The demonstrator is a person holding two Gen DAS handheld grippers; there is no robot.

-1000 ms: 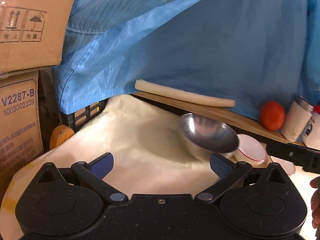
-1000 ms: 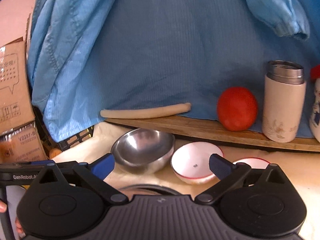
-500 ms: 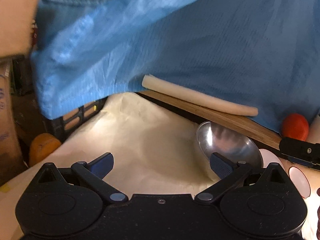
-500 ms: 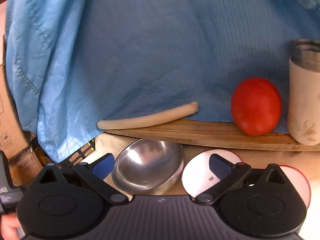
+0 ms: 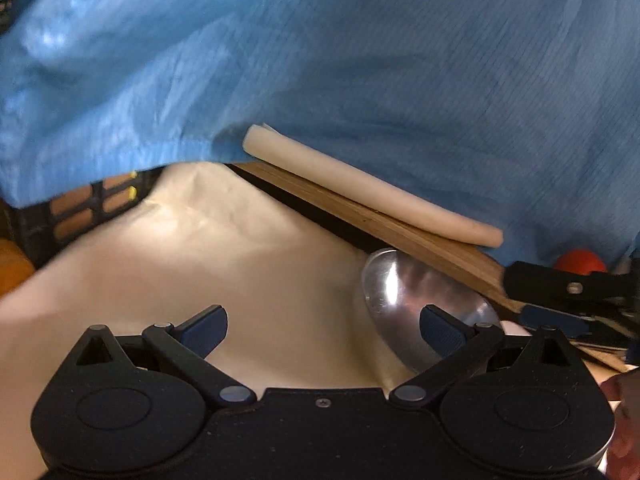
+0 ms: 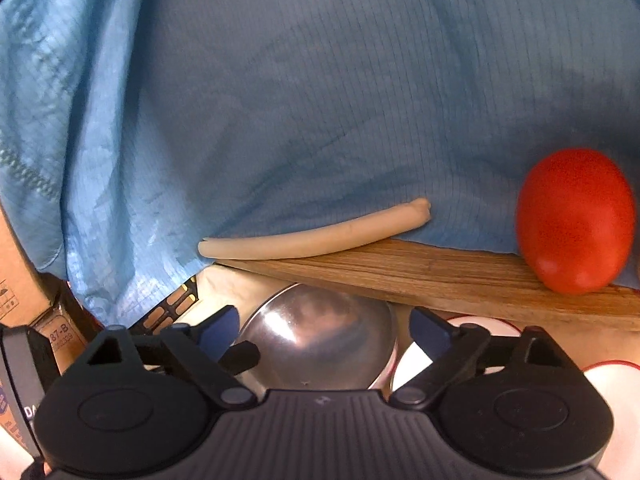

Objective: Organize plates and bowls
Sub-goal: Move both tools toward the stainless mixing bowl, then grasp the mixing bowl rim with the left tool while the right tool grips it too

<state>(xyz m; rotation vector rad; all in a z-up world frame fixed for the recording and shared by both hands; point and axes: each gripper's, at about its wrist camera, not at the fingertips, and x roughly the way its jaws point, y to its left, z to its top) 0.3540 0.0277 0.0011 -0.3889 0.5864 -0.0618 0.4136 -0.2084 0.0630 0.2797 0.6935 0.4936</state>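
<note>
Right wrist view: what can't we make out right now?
- White red-rimmed bowl: mostly hidden behind right gripper, whose jaws have just been closing, around the steel bowl.
- Second white red-rimmed dish: cut off by edge.
- Cardboard box label: partly blocked.

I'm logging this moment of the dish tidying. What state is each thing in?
steel bowl: upright, empty, on the cream cloth, between the right gripper's fingers.
right gripper: open, jaws just been closing, pads not pressing the bowl.
left gripper: open, nothing between its fingers.
white red-rimmed bowl: upright, beside the steel bowl.
tomato: whole, resting on the wooden board.
dough roll: lying along the board's edge.
</note>
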